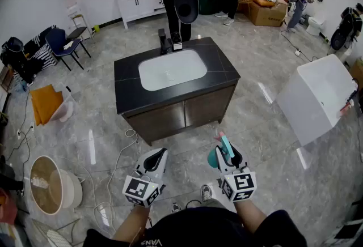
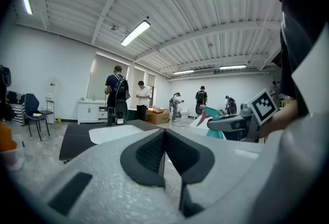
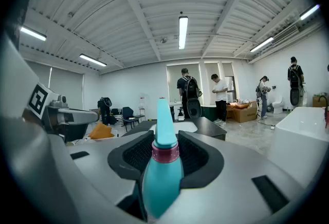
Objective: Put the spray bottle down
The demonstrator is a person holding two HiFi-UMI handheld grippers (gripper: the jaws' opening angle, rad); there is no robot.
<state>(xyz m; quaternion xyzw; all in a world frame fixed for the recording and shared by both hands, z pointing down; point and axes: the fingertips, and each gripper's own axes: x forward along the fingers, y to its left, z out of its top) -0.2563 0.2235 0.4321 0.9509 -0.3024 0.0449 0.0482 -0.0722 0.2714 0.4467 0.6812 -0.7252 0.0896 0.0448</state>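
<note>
A teal spray bottle (image 3: 162, 176) with a pink collar and a teal nozzle stands upright between the pads of my right gripper (image 3: 165, 141), which is shut on its body. In the head view the spray bottle (image 1: 214, 156) and right gripper (image 1: 228, 148) hover low over the floor, in front of a dark vanity cabinet (image 1: 128, 86) with a white sink (image 1: 170, 69). To the left of it, my left gripper (image 1: 160, 153) is level with it and holds nothing. Its pads (image 2: 154, 152) meet in the left gripper view, where the bottle (image 2: 209, 116) shows at the right.
A white bathtub (image 1: 322, 96) stands at the right. Several people stand behind the vanity and at the far wall. A chair (image 1: 62, 45), orange bags (image 1: 45, 101) and a round basin (image 1: 48, 184) are at the left. Cables (image 1: 122, 152) trail over the floor near my feet.
</note>
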